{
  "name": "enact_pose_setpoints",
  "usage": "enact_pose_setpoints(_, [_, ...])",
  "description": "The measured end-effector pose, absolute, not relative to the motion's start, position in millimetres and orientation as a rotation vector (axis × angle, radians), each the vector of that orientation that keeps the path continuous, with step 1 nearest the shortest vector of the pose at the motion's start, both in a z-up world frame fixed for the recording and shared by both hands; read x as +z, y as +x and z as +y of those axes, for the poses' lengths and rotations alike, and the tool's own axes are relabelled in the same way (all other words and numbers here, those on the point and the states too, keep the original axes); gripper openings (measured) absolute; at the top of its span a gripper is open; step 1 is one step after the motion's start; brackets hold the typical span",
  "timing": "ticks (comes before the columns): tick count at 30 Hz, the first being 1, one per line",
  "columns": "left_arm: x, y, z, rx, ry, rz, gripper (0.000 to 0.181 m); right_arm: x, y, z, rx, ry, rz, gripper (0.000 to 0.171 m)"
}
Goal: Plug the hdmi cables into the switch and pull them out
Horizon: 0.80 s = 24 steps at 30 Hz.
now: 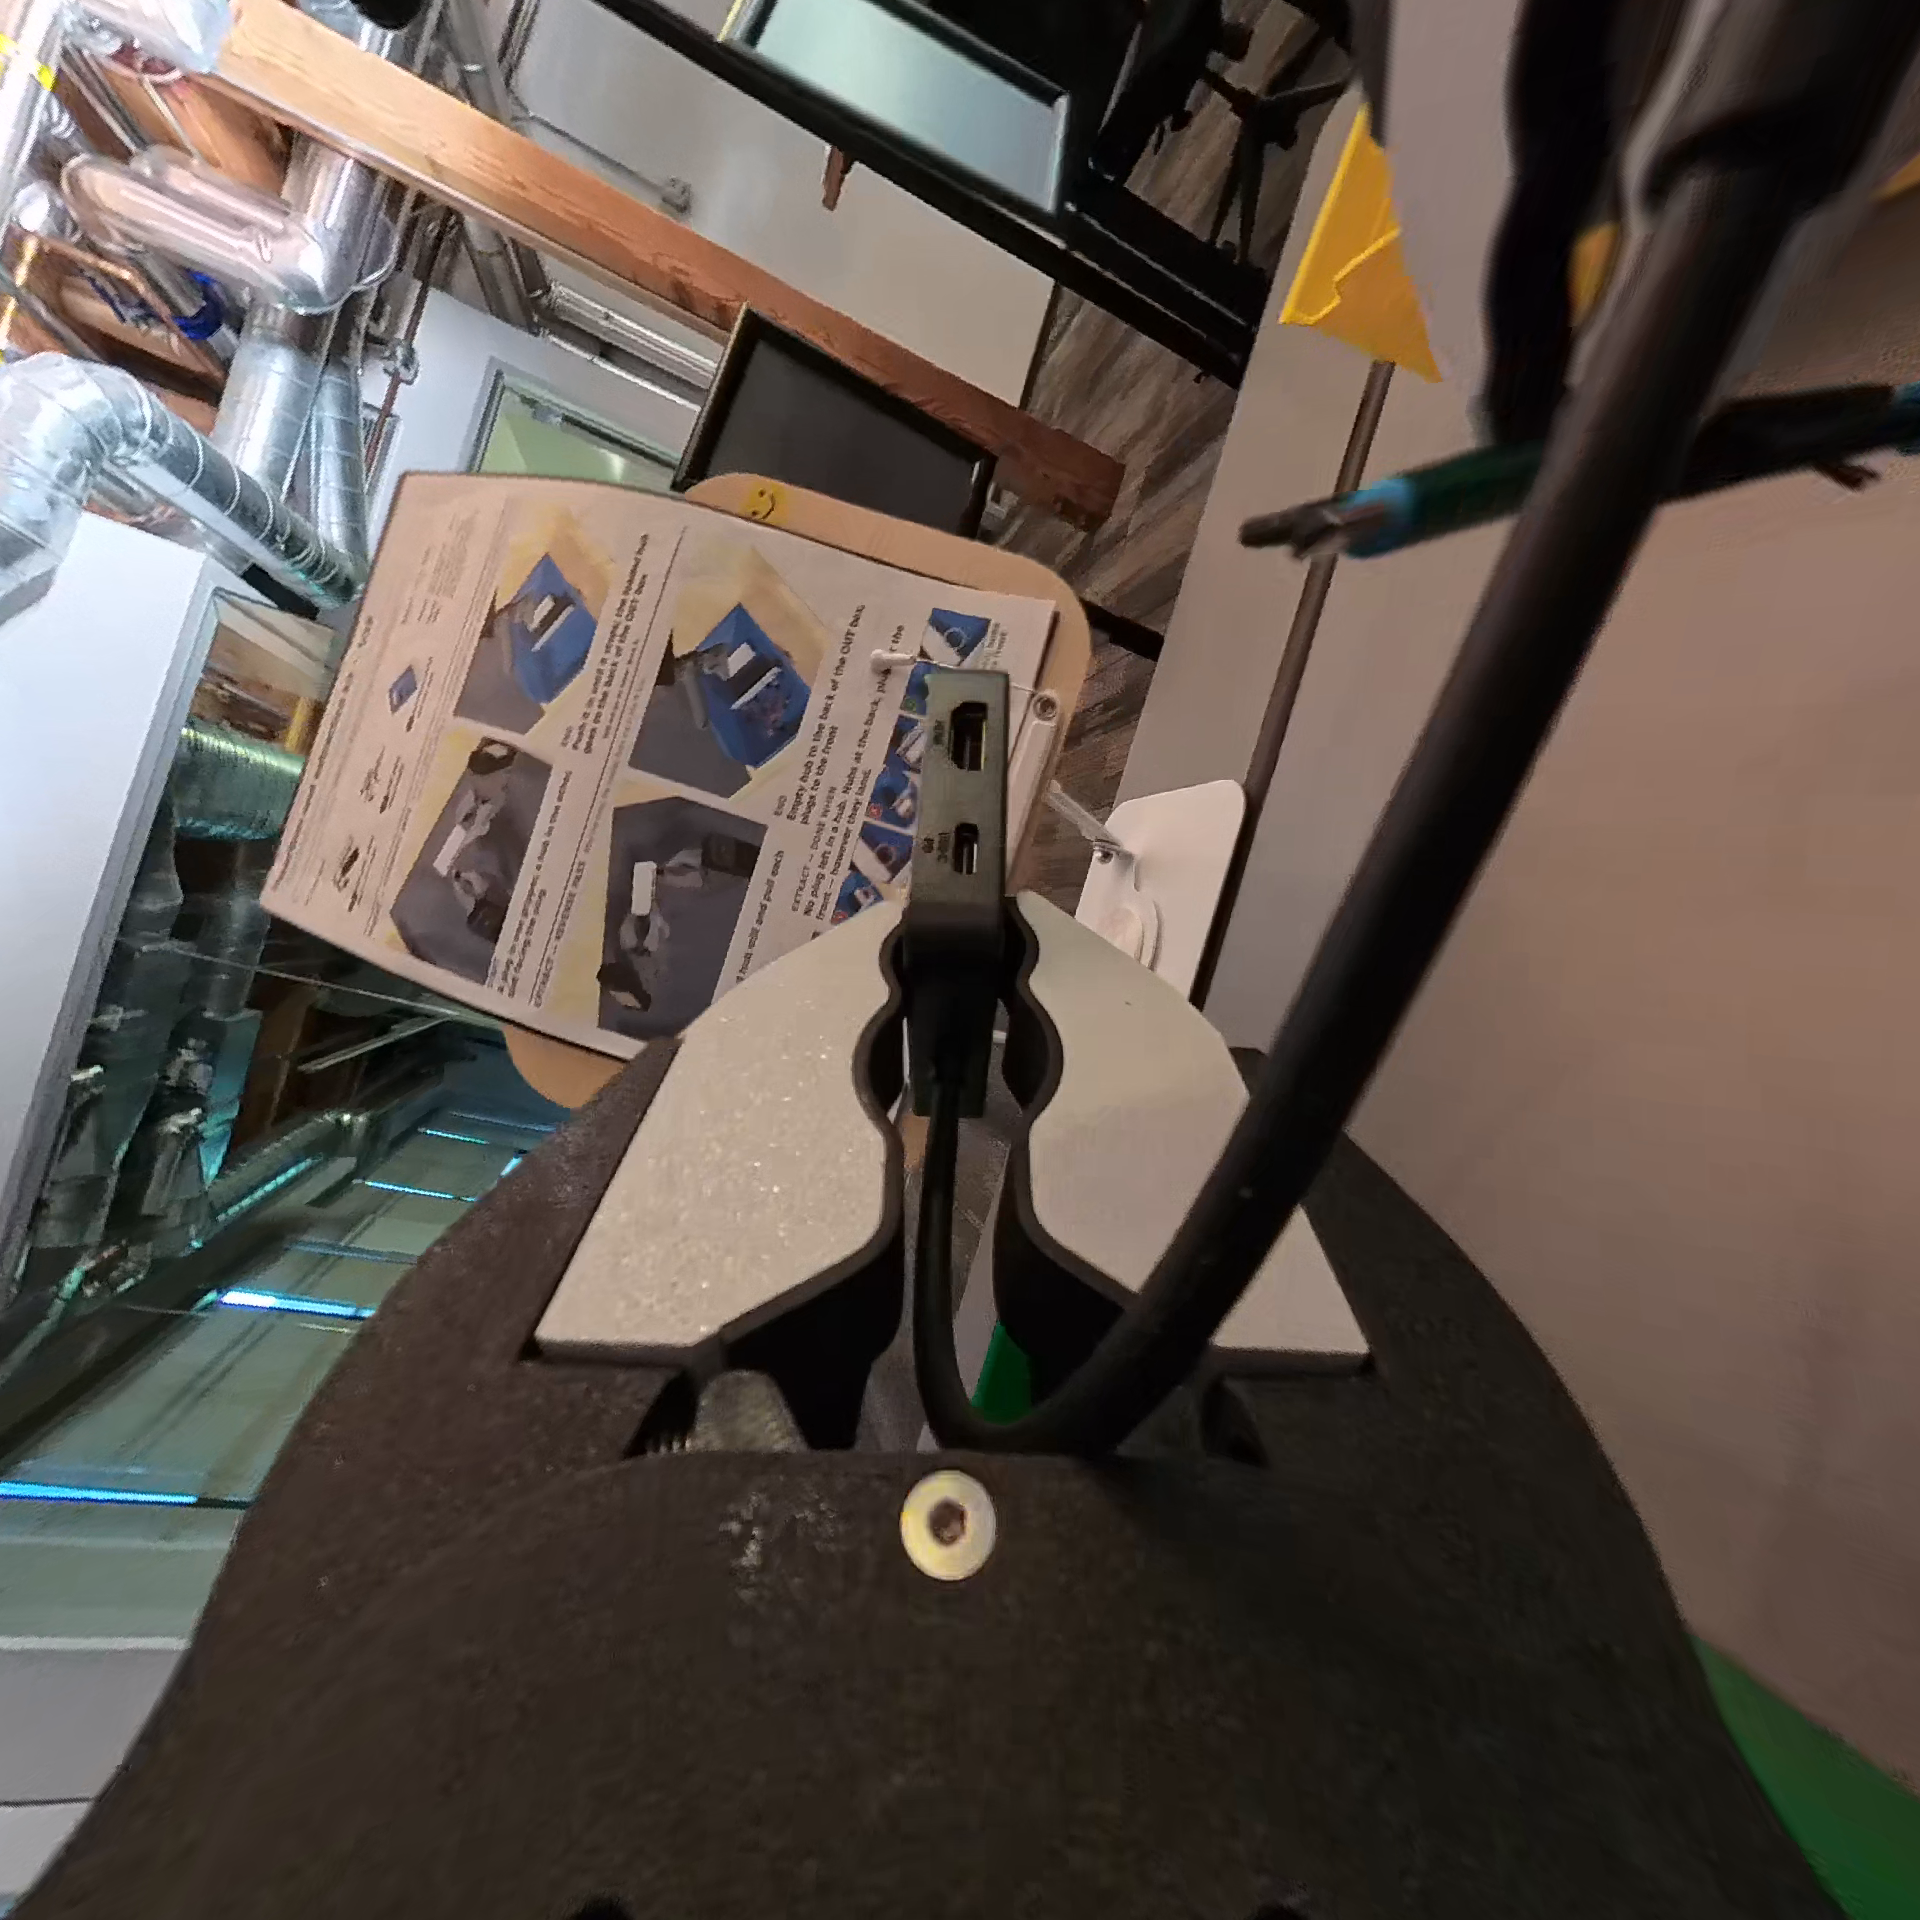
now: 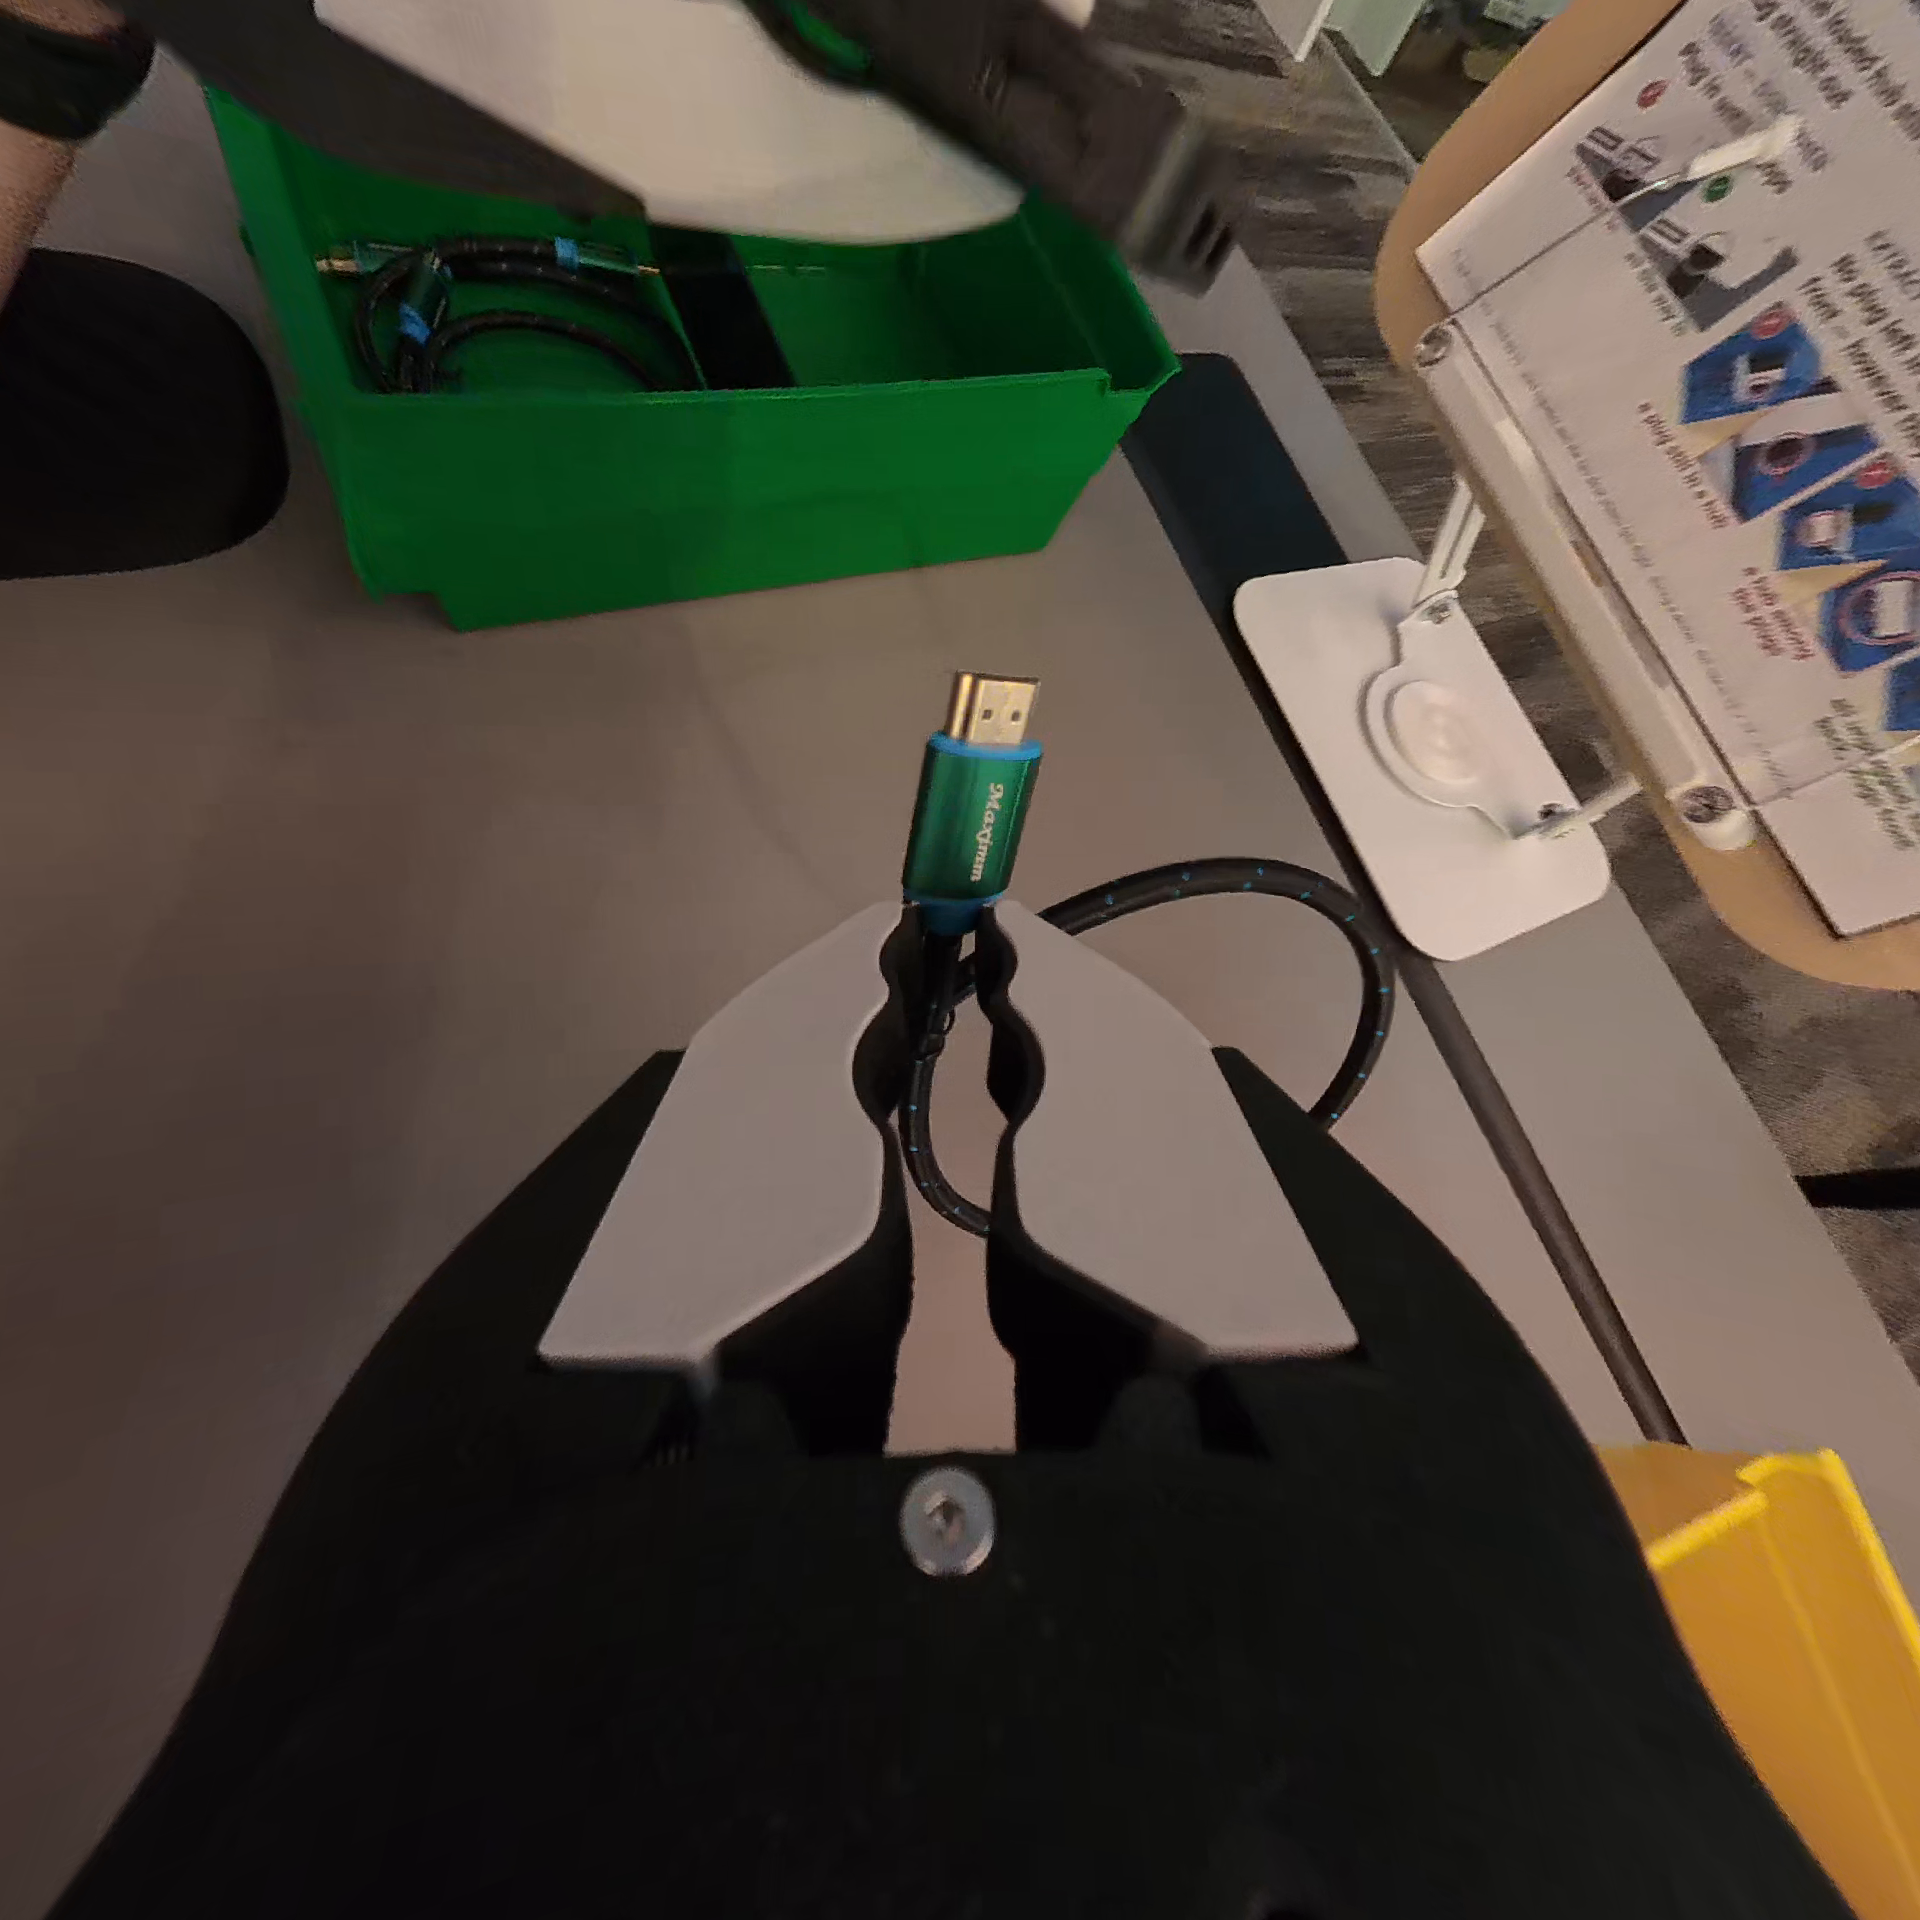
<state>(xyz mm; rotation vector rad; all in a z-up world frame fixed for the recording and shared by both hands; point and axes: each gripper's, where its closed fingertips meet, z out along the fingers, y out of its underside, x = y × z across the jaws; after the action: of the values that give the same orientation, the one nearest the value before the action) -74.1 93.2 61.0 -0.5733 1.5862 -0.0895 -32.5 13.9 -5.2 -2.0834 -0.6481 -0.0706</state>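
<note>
The left tongs (image 1: 951,935) are clamped on the black switch (image 1: 961,800), which stands out past their tips with two empty ports facing the camera; its black lead (image 1: 1351,1018) drops back between the fingers, loops near the pivot and climbs away to the upper right; beyond the switch stands a printed sheet (image 1: 623,758) on a brown board, and to the right of the tips, well apart, the other tongs' green plug (image 1: 1392,514) shows blurred, pointing toward the switch. The right tongs (image 2: 951,930) grip the HDMI cable just behind its green plug (image 2: 961,821), whose gold end (image 2: 992,709) sticks out past the tips, bare and joined to nothing; the braided cable (image 2: 1351,997) runs back between the fingers and curls out to the right over the grey surface (image 2: 416,883); ahead and to the left sits a green bin (image 2: 707,488) with more coiled cables (image 2: 436,312) in its left compartment, and above it the left tongs (image 2: 1091,135) show as a blur; to the right of the tips is a white stand (image 2: 1434,748) holding the sheet (image 2: 1766,416); a yellow bin (image 2: 1808,1621) lies near the right tongs' base on the right.
</note>
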Motion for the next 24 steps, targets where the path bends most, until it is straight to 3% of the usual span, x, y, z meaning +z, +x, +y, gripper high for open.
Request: enact_pose_setpoints(24, [21.6,-51.3,69.2,0.170,-0.443,1.712,0.014,-10.5,-32.4,2.0,-0.181,-2.179,-0.702,0.010])
